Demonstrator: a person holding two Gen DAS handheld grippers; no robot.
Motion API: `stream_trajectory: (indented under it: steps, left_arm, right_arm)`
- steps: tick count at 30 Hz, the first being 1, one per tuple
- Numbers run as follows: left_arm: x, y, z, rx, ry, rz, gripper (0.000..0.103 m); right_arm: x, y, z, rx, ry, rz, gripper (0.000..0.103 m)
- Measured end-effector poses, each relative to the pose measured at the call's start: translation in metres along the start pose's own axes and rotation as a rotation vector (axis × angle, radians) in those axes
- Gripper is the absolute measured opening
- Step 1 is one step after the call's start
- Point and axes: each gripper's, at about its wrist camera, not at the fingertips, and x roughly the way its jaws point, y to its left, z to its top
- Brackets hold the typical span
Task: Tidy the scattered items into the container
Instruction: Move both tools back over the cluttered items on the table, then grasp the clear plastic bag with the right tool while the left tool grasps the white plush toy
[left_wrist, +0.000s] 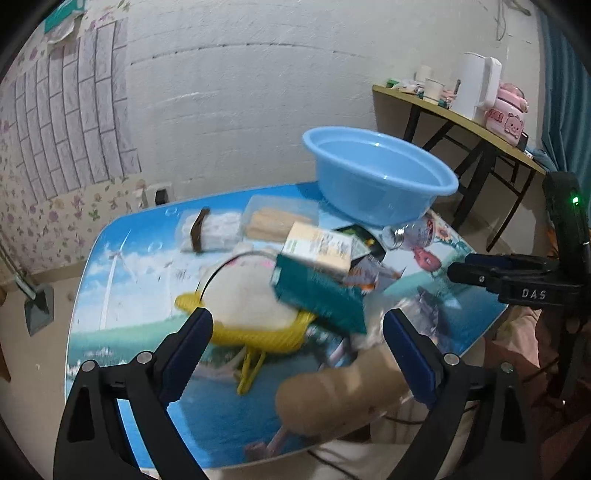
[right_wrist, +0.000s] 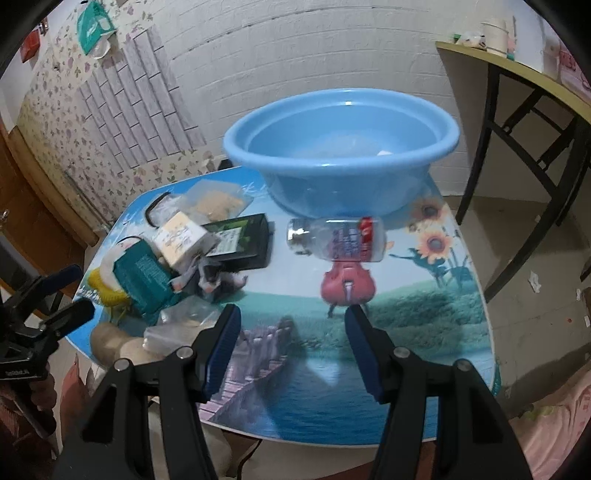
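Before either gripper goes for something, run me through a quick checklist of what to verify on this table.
1. Left gripper open, nothing between the pads: ok.
2. Right gripper open and empty: ok.
3. Blue basin upright on the table, mouth unobstructed: ok.
4. Clear bottle lying alone on its side, nothing on top: ok.
5. Teal box free to lift: not ok, a cream box leans on it.
6. Basin contents: cannot tell.

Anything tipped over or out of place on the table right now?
Yes. The clear plastic bottle lies on its side in front of the blue basin. Left of it, the teal box, cream carton and black box sit heaped crookedly together.
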Motion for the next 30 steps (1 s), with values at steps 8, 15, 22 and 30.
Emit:
stream_trajectory:
  steps: [8,15,22,30]
  left_arm:
    - [0.001,0.02,-0.014,-0.042,0.015,0.025,0.094]
    - [0.012,0.026,-0.007,-0.04,0.004,0.047,0.098]
    - [0.027,0.031,-0.001,-0.016,0.015,0.054,0.098]
    - [0.019,0.024,0.0,0.042,0.0,-0.015,0.098]
  right_arm:
    - [0.011,0.021,-0.008,-0.044,0.041,0.054,0.058]
    - [0.019,0.037,-0.007,-0.036,0.07,0.153,0.066]
    - [0.026,0.047,-0.005,-0.037,0.089,0.187,0.076]
    - [0.018,0.043,-0.001,-0.033,0.077,0.177,0.076]
